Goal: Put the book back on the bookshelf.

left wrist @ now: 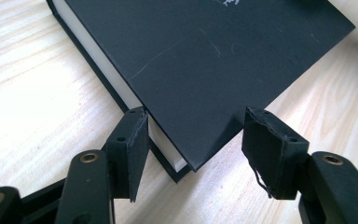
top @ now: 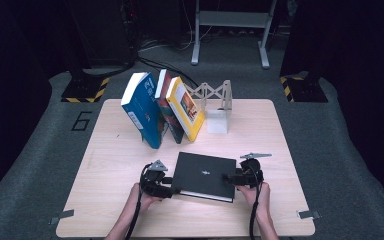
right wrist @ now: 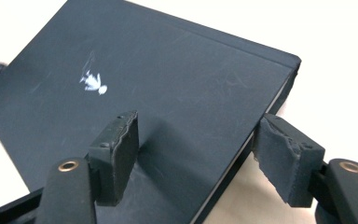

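Black book (top: 203, 176): hardcover, lying flat on the table (top: 110, 150), lower centre of the high view, between both claws. Small white mark on the cover, white page block showing along the edge.
Left claw (left wrist: 193, 140): about half open, straddling the near corner of the book in the left gripper view. One pad sits by the page edge, the other by the cover edge. Looks like touching or just about, can't tell if it's actually pinching yet.
Right claw (right wrist: 196, 154): also part open. One pad is over the cover, the other outside the book's side edge w/ a sliver of gap, so prob not clamped yet.
Other books: blue (top: 141, 107), red-ish (top: 164, 102) and yellow (top: 185, 107) ones leaning together at upper centre, against a white bookend rack (top: 215, 100). Well apart from the black one.
Step in hand (my guess): getting hold of the black book from both sides to lift it, likely to stand it w/ the rest.
How to do it well imo: corner grip on the left is sketchy, the book could pivot or the cover flap open. Slide that claw further along the edge so the pads bite cover + pages together. Same on the right: get the pads square on top and bottom before squeezing.
Lift: close both evenly, raise level, no twisting.
Risk: slick cover, so the pads could slip if the bite is shallow.
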